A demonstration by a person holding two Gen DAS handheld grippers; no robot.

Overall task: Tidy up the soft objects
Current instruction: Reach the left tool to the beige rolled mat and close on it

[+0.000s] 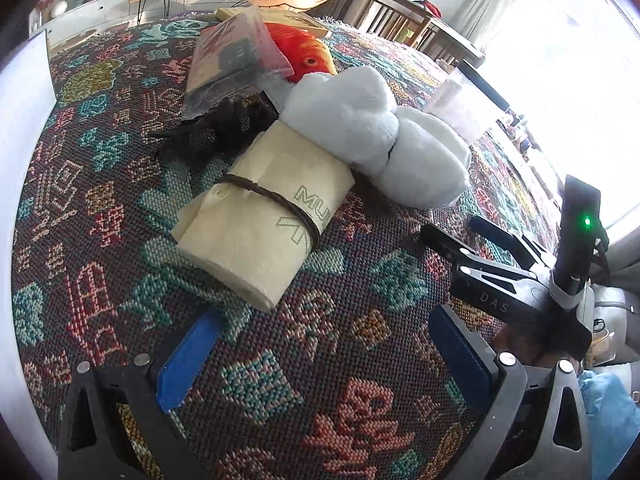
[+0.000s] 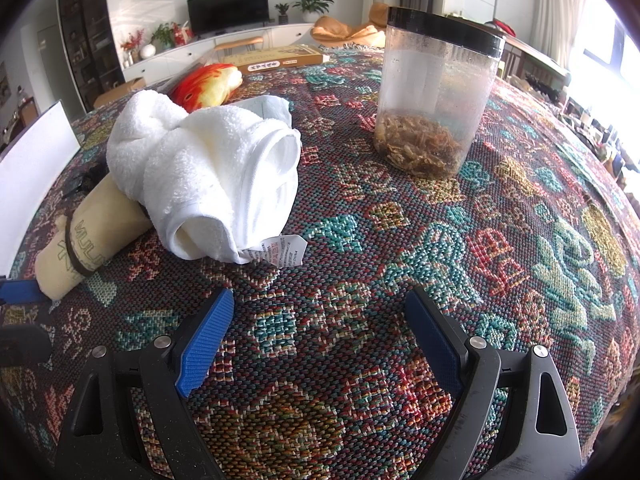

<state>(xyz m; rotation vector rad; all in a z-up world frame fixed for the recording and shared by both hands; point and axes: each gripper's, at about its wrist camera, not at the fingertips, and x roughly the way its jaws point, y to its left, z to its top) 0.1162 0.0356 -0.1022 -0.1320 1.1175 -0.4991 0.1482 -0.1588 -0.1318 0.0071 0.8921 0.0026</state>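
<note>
Left wrist view: my left gripper (image 1: 324,344) is spread and empty above the cloth (image 1: 120,160); the cream roll (image 1: 264,224), tied with a cord, lies just ahead, touching the white towel (image 1: 372,136). It looks light and squashy, so I'd pinch it mid-roll by the cord

Right wrist view: my right gripper (image 2: 320,336) is also spread and empty; the towel (image 2: 212,172) sits ahead-left, floppy, best taken at its thick fold

We see the patterned cloth (image 1: 320,360) from low and close in both wrist views. Both share the white towel (image 1: 376,128) (image 2: 208,168): one o'clock from left, eleven from right.
</note>
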